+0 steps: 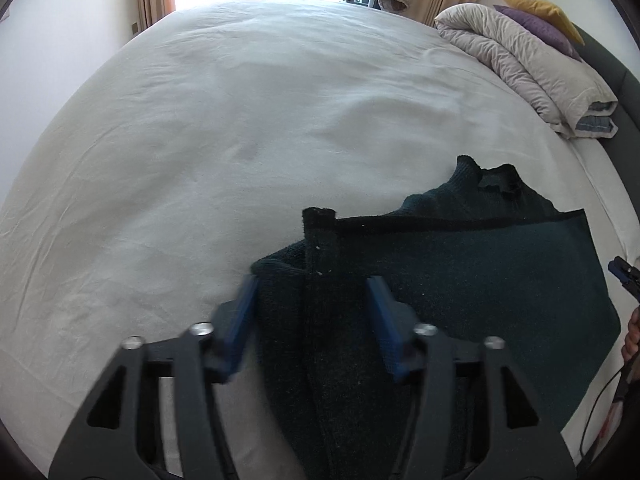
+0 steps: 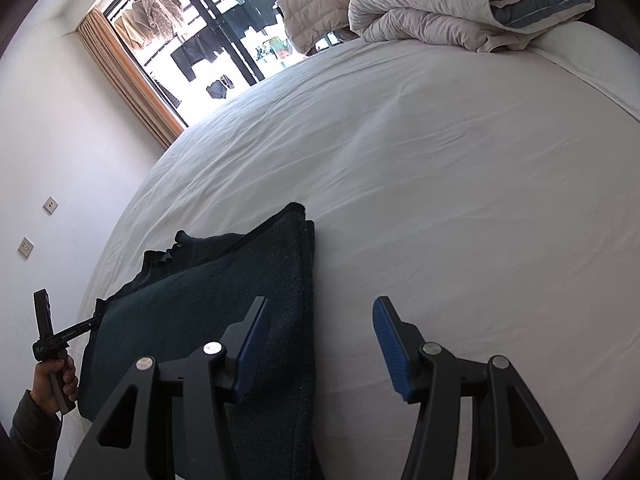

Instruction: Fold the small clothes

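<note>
Lengthwise, dark sweater, collar leftward

Dark green knit garment, folded, lies on white bed sheet. Right gripper above the garment's right edge, jaws apart, nothing between the blue pads. Left gripper, held in a hand, at the garment's left edge. Rolled duvet far beyond the garment; window behind.

Left claw finger motion-blurred
</note>
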`<state>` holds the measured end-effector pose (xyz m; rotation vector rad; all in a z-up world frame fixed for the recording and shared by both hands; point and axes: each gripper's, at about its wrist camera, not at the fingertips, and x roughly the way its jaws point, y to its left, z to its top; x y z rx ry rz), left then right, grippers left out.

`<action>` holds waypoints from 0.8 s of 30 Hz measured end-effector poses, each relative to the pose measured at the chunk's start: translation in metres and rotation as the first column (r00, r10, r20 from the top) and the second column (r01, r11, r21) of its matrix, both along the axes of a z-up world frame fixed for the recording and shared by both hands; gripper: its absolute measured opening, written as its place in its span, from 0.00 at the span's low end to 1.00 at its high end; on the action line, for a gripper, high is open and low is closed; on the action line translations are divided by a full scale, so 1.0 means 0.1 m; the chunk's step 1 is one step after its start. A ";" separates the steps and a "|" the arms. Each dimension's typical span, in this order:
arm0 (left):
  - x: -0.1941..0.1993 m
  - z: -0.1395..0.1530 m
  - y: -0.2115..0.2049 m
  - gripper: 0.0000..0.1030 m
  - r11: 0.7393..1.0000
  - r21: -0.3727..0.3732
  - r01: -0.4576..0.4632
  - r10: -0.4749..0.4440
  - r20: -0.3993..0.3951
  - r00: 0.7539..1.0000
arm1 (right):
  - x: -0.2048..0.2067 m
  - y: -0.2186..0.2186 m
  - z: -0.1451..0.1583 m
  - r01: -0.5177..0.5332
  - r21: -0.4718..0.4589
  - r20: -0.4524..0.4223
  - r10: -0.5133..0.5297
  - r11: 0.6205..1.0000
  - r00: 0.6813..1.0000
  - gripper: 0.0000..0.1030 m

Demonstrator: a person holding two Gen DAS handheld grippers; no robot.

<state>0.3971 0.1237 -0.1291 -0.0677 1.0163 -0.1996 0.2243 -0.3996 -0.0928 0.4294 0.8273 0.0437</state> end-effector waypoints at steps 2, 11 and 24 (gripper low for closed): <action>0.01 -0.01 -0.01 0.67 1.000 0.017 0.005 -0.005 0.013 1.000 | 0.02 0.07 0.01 -0.013 -0.010 -0.001 0.013 1.000 1.000 0.54; -0.25 0.34 0.15 0.46 0.985 0.105 -0.139 0.113 0.225 0.968 | 0.02 0.19 0.02 -0.036 -0.031 -0.006 0.036 0.999 0.999 0.52; -0.14 0.06 -0.04 0.29 1.000 0.026 0.016 -0.018 0.086 0.996 | 0.01 0.24 -0.04 -0.042 -0.021 -0.016 0.042 0.999 0.999 0.51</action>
